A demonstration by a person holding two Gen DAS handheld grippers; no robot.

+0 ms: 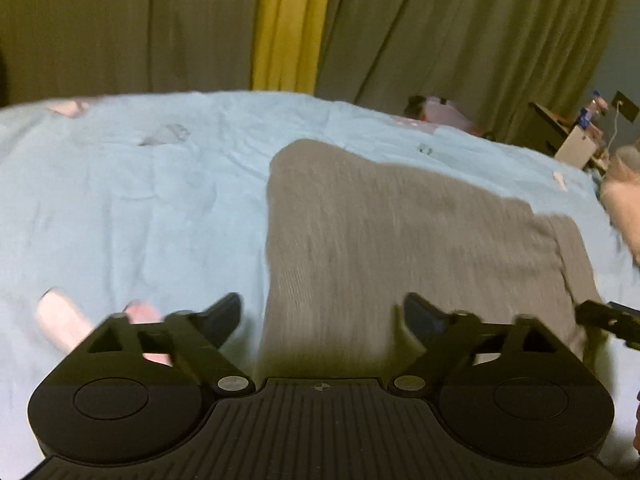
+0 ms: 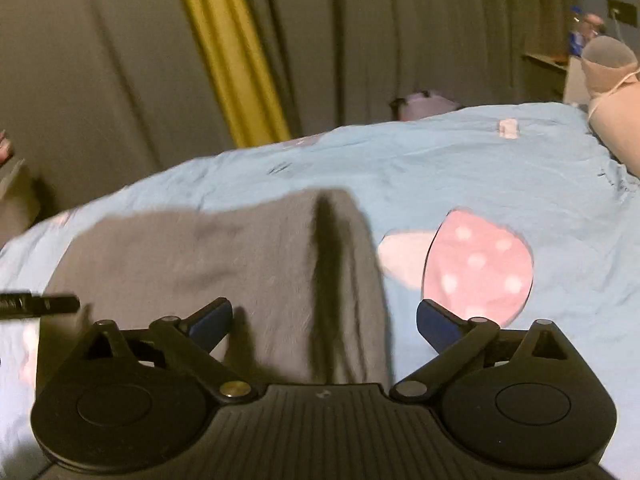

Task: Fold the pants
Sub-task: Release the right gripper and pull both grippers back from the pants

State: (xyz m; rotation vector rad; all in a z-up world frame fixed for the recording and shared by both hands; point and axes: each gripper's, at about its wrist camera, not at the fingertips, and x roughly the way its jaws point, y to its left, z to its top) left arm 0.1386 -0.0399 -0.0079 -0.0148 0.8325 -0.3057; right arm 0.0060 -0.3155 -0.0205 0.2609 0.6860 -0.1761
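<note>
**Both claws spread and empty over the folded grey pants**

You are holding the left claw (image 1: 322,320) with its jaws spread wide, nothing between the pads; the same goes for the right claw (image 2: 324,326), which is also standing fully apart and pinching nothing. Neither one is touching cloth as far as the views show, so the pants (image 1: 400,248) are lying free on the blue bedspread (image 1: 132,208).

In the left wrist view the pants are filling the centre and lower right of the frame as a broad grey slab, its long axis seemingly running from the lower centre up toward the upper right, with a narrower band at the right edge. In the right wrist view they are sitting centre-left, with a dark crease running top to bottom through them. That crease, and the flat squared outline, suggest a fold is already laid, which is probably why you are carrying both claws open just above the near edge: you are looking for the next hem to take.

A pink spotted patch (image 2: 480,264) is showing on the bedspread just right of the pants. Olive curtains (image 1: 120,28) are hanging behind the bed.
</note>
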